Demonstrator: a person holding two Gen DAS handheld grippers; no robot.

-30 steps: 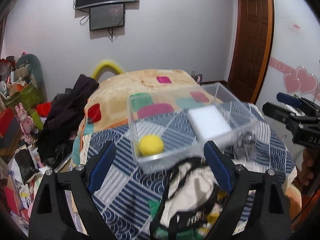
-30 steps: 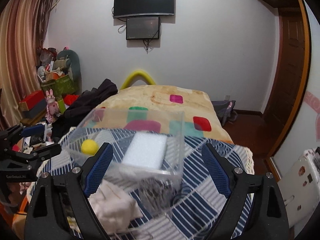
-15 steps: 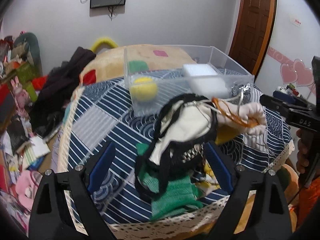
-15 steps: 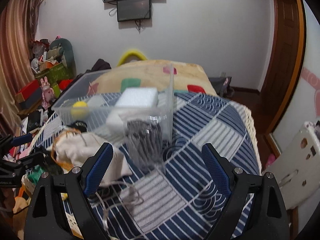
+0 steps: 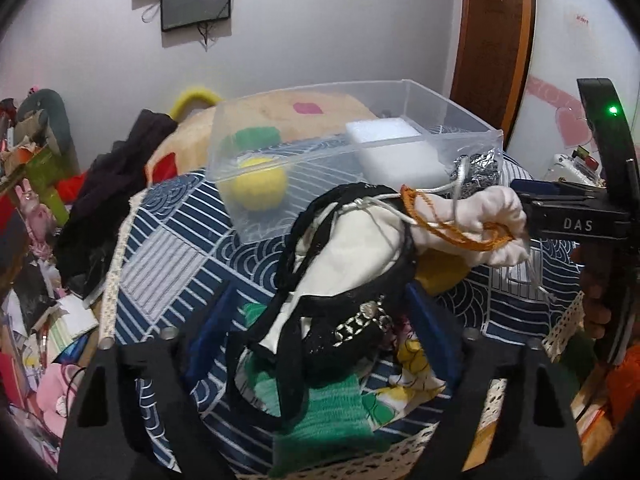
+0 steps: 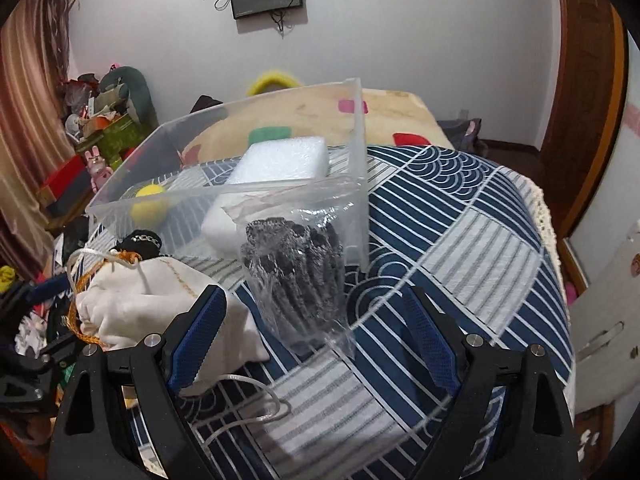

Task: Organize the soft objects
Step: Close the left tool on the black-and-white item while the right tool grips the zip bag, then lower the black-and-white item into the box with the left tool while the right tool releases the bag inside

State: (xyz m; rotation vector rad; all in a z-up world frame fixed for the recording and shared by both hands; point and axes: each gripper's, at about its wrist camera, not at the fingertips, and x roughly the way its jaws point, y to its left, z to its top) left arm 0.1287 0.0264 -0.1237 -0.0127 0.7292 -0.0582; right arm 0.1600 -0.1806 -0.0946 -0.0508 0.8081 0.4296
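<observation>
A clear plastic bin [image 5: 452, 108] [image 6: 356, 128] stands on the patterned table and holds a yellow ball [image 5: 262, 186] [image 6: 149, 204] and a white sponge [image 5: 394, 150] [image 6: 276, 164]. My left gripper [image 5: 316, 328] is open, its fingers on either side of a cream and black garment [image 5: 344, 256] in a pile of soft things. My right gripper [image 6: 316, 336] is open around a dark glove in a clear bag [image 6: 296, 276]. A white drawstring pouch [image 6: 144, 300] [image 5: 472, 220] lies left of it.
A green knit item [image 5: 320, 412] and yellow printed cloth [image 5: 412, 364] lie at the table's near edge. A bed with a patchwork blanket [image 6: 392, 108] is behind the bin. Clutter and toys [image 5: 36, 240] fill the floor at left. A wooden door [image 5: 492, 40] is at right.
Both grippers have tilted down and come closer to the table. The left now straddles the cream and black garment; the right now straddles the bagged glove.
</observation>
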